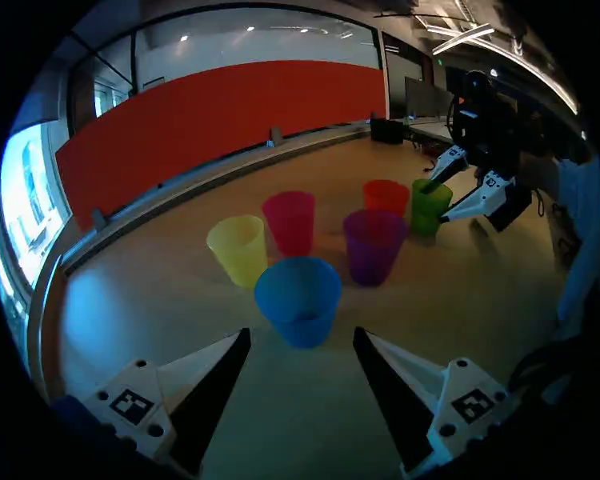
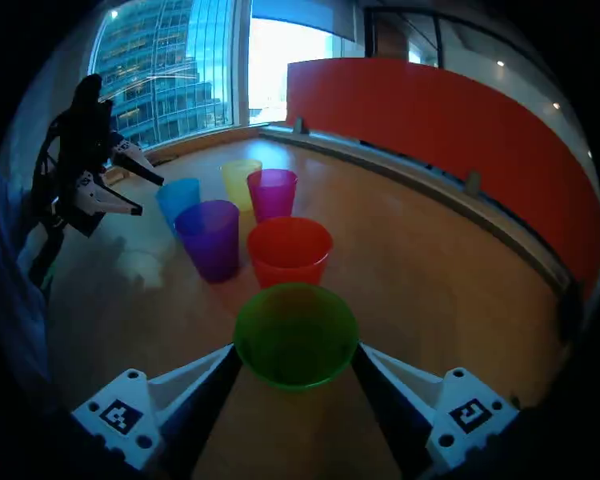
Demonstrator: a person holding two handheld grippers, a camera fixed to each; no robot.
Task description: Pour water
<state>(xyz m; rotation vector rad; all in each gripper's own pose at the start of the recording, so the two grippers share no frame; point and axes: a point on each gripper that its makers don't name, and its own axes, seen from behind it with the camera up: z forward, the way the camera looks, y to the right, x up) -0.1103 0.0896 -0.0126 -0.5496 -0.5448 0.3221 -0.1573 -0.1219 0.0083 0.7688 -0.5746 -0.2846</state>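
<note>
Ahead, blue cup; open tabletop

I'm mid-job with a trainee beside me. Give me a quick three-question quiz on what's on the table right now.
1. How many cups stand on the table?
2. True or false: the yellow cup sits between the right claw's fingers.
3. Which cup stands nearest ahead of the left claw? A purple, B blue, C red.
Key: 1. six. 2. false, it is the green cup. 3. B, the blue cup.
</note>
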